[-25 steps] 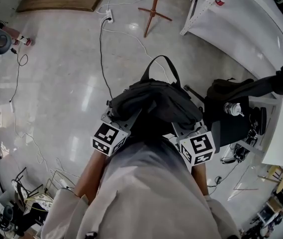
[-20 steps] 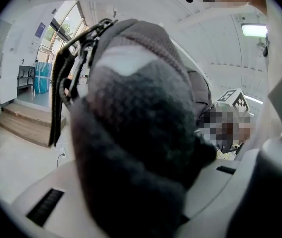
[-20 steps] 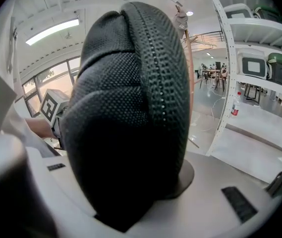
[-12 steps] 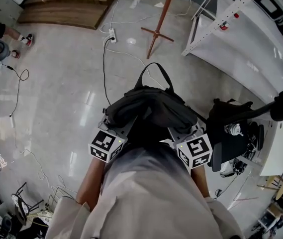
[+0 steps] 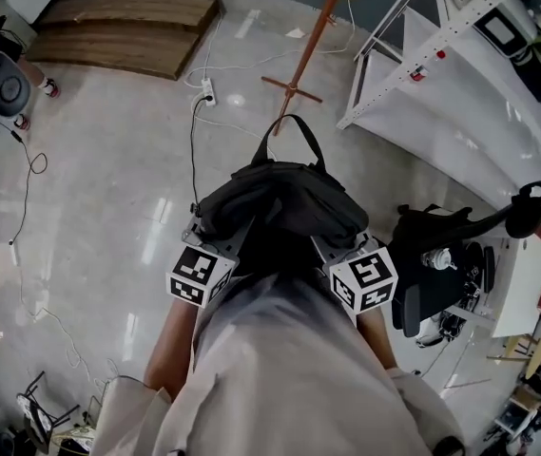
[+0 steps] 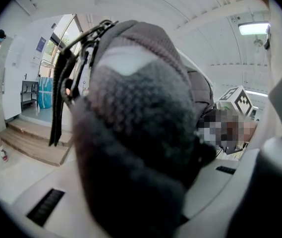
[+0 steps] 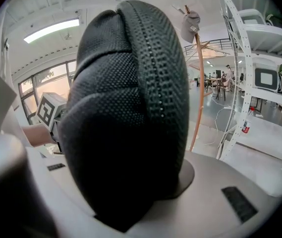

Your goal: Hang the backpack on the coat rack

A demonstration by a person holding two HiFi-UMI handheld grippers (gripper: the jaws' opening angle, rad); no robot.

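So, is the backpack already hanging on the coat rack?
No, the backpack is carried in front of the person, apart from the coat rack standing on the floor ahead.

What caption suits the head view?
Left gripper and right gripper hold a black fabric backpack before a wooden coat rack.

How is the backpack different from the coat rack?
The backpack is black, soft and lumpy; the coat rack is a thin, stiff, orange-brown pole. The left gripper and right gripper hold the backpack off the floor; the coat rack stands on the floor alone. They do not touch.
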